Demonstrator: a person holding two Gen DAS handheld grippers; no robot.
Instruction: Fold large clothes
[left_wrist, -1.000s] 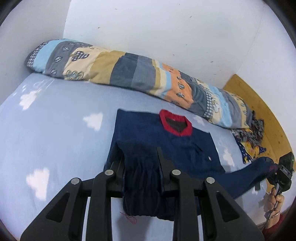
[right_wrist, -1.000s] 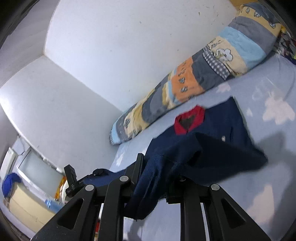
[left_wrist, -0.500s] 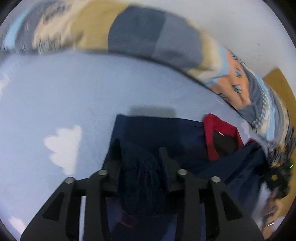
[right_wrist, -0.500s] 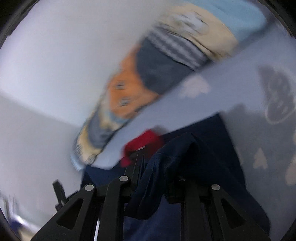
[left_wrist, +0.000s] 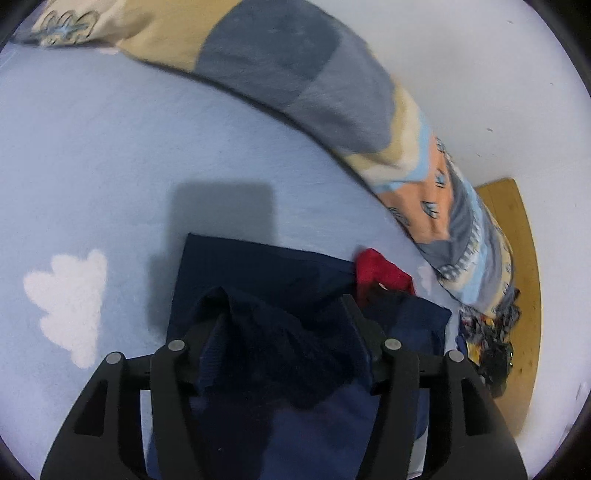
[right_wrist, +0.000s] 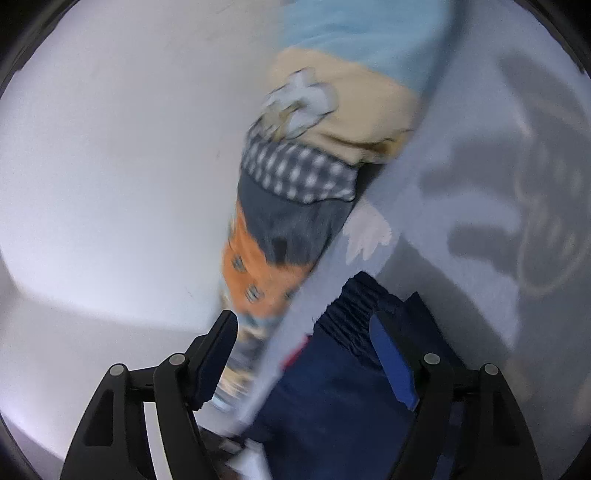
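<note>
A navy blue sweater (left_wrist: 258, 269) with a red collar (left_wrist: 376, 269) lies on the light blue bed sheet (left_wrist: 92, 166), its lower part folded up toward the collar. My left gripper (left_wrist: 284, 314) stands open just above the folded hem, with navy fabric bunched loosely between its fingers. My right gripper (right_wrist: 303, 325) is open wide over the sweater's right edge (right_wrist: 354, 306); the fabric lies below it, not pinched. The right wrist view is blurred.
A long patchwork bolster (left_wrist: 295, 66) lies along the white wall behind the sweater and also shows in the right wrist view (right_wrist: 295, 184). A wooden board (left_wrist: 517, 258) and a heap of dark patterned cloth (left_wrist: 487, 343) sit at the far right. White cloud prints (left_wrist: 66, 302) dot the sheet.
Both grippers carried the sweater's hem forward toward the collar, lowered it and opened. The right gripper has let go of the fabric; the left jaws have spread apart.
</note>
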